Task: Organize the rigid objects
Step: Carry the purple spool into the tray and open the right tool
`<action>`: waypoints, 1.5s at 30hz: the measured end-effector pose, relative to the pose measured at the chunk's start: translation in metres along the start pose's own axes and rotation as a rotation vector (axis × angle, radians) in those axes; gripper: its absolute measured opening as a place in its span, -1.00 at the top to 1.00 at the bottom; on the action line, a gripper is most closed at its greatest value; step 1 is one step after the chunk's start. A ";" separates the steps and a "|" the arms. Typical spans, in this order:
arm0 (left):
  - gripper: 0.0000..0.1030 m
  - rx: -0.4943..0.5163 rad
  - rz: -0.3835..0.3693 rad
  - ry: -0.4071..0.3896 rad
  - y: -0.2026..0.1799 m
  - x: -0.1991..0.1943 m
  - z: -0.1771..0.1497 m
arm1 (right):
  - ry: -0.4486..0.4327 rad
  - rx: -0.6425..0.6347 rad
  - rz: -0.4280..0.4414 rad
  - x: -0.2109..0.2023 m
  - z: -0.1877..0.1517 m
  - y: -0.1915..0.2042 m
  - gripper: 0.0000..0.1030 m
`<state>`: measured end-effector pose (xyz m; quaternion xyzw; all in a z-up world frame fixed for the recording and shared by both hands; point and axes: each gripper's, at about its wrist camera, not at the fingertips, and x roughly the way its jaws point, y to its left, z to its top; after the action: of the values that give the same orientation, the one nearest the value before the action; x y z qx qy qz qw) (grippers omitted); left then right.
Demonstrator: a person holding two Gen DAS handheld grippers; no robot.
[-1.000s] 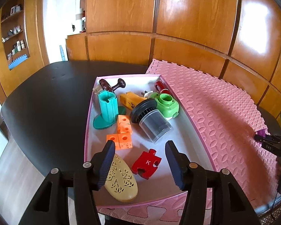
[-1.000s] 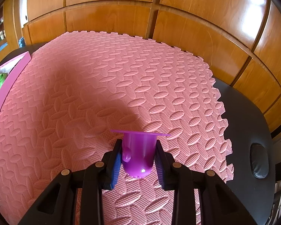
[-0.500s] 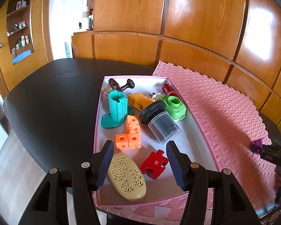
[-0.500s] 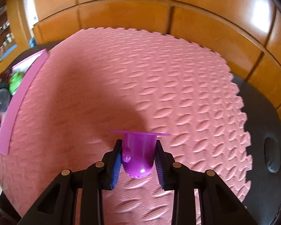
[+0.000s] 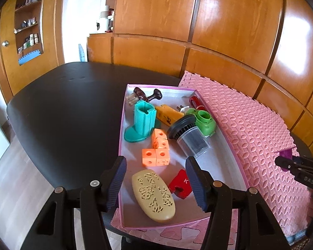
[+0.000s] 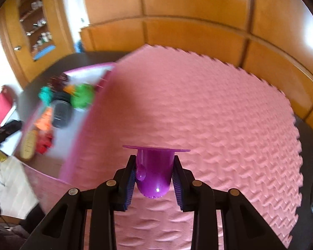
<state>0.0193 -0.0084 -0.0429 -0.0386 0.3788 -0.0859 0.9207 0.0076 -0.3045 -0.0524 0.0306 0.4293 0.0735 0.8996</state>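
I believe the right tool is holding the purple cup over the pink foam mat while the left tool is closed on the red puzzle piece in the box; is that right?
Not quite: the left tool is open, holding nothing, above the red puzzle piece in the box, as the left wrist view shows. The right tool does hold the purple cup over the pink foam mat.

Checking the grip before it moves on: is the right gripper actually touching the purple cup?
Touching. The right wrist view shows the right gripper with both pads pressed against the sides of the purple cup, no gap.
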 end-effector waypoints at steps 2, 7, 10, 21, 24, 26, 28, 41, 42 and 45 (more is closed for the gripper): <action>-0.16 -0.009 0.009 -0.007 0.004 -0.001 0.001 | -0.022 -0.029 0.044 -0.006 0.006 0.019 0.39; -0.16 -0.038 0.040 -0.024 0.017 -0.005 0.007 | -0.053 -0.116 0.162 -0.009 0.017 0.068 0.39; -0.16 -0.052 0.058 -0.030 0.024 -0.006 0.009 | -0.041 -0.169 0.211 -0.002 0.019 0.094 0.39; -0.16 -0.070 0.088 -0.020 0.038 -0.005 0.005 | 0.075 -0.235 0.162 0.062 0.013 0.131 0.38; -0.16 -0.071 0.092 -0.011 0.040 -0.002 0.003 | 0.065 -0.235 0.155 0.071 0.010 0.127 0.35; -0.16 -0.075 0.095 -0.007 0.041 -0.001 0.003 | 0.064 -0.241 0.157 0.070 0.009 0.126 0.31; -0.16 -0.079 0.095 -0.008 0.042 0.000 0.003 | 0.062 -0.241 0.159 0.069 0.008 0.125 0.29; -0.16 -0.086 0.117 -0.021 0.046 -0.003 0.004 | 0.053 -0.192 0.154 0.051 0.004 0.122 0.21; -0.16 -0.088 0.121 -0.023 0.047 -0.004 0.004 | 0.042 -0.189 0.153 0.048 0.004 0.123 0.21; -0.16 -0.095 0.134 -0.035 0.051 -0.007 0.005 | -0.004 -0.183 0.198 0.032 0.007 0.127 0.21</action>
<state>0.0245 0.0426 -0.0410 -0.0582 0.3680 -0.0055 0.9280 0.0194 -0.1743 -0.0578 -0.0091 0.4137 0.2008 0.8879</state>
